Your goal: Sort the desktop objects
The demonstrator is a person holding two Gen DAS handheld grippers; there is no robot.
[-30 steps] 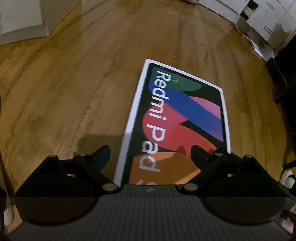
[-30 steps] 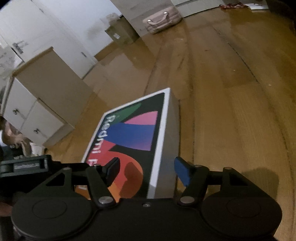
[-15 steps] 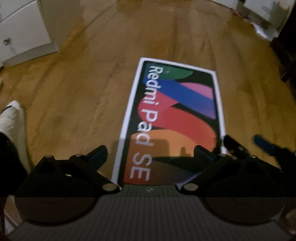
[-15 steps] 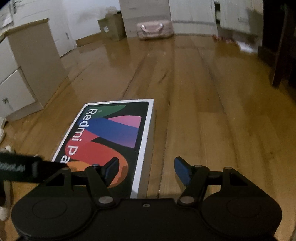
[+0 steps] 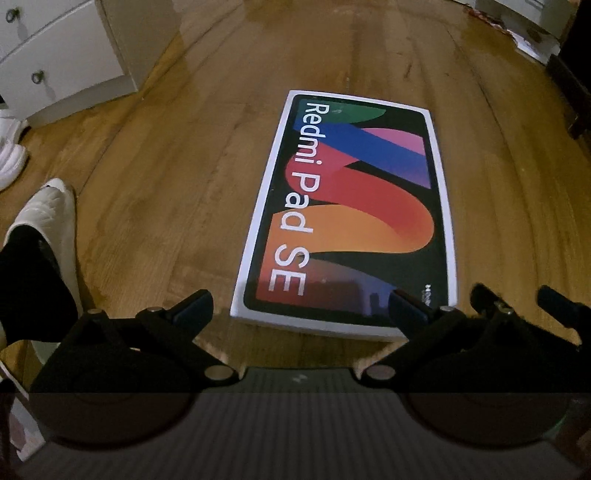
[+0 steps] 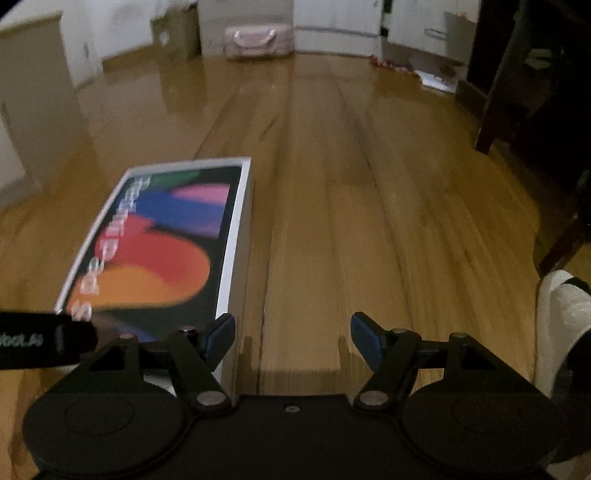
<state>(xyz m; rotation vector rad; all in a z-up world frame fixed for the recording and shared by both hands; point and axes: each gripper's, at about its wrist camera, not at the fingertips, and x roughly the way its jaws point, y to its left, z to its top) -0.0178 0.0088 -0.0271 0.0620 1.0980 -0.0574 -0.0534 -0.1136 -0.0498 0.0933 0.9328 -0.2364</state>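
Observation:
A white Redmi Pad SE box (image 5: 351, 206) with a colourful printed lid lies flat on the wooden floor. My left gripper (image 5: 299, 310) hangs open just above and short of the box's near end, its fingers wider apart than the box, touching nothing. In the right wrist view the box (image 6: 159, 251) is blurred and lies ahead to the left. My right gripper (image 6: 292, 332) is open over bare floor beside the box's right edge, and nothing is between its fingers. Its fingers (image 5: 484, 299) show at the lower right of the left wrist view.
A white drawer cabinet (image 5: 55, 55) stands at the far left, with white shoes (image 5: 11, 147) beside it. The person's feet in white slippers (image 5: 48, 221) (image 6: 561, 314) flank the box. A pink bag (image 6: 258, 40), a cardboard box (image 6: 177, 33) and dark furniture legs (image 6: 517, 92) are farther off.
Both grippers have pulled back and risen from the box, so the whole lid now shows in the left view. The left jaws have spread wider. The right view has swung toward the open floor.

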